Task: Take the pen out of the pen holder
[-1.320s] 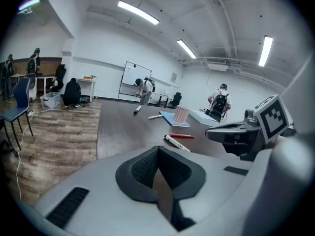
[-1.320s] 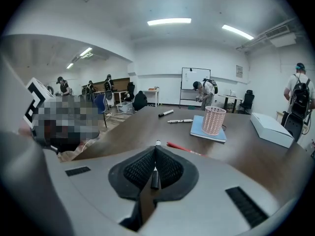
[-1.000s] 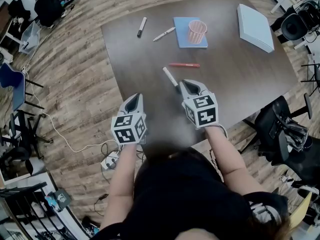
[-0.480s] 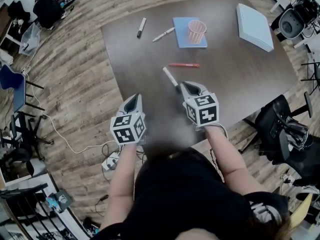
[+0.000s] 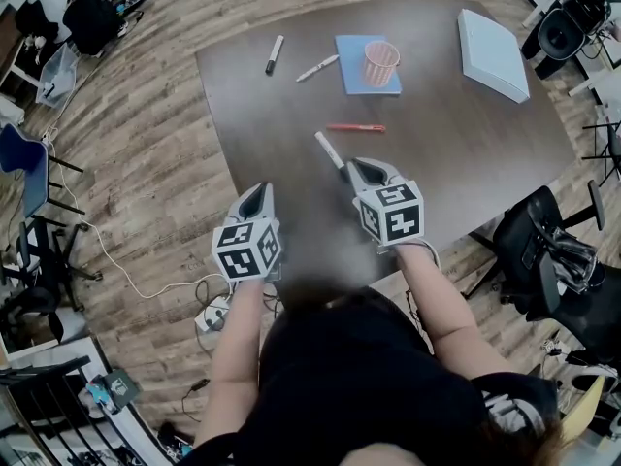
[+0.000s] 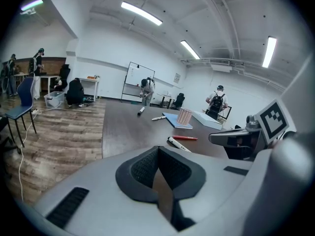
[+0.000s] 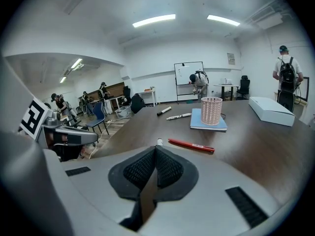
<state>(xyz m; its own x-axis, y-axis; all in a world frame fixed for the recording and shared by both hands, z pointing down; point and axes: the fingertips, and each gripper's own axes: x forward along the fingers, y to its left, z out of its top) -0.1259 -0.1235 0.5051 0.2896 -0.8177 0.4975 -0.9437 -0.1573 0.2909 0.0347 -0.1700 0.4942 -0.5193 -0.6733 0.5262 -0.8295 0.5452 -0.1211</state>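
The grey left gripper and right gripper are hovering over the dark desk's near edge, fingers closed on nothing. A white marker pen is lying just ahead of the right fingers, slanting away leftward. The pink mesh pen holder is standing well beyond, seemingly empty.

Bright even light from ceiling strip lamps, soft shadows, strong fisheye bending, dark vignetted corners
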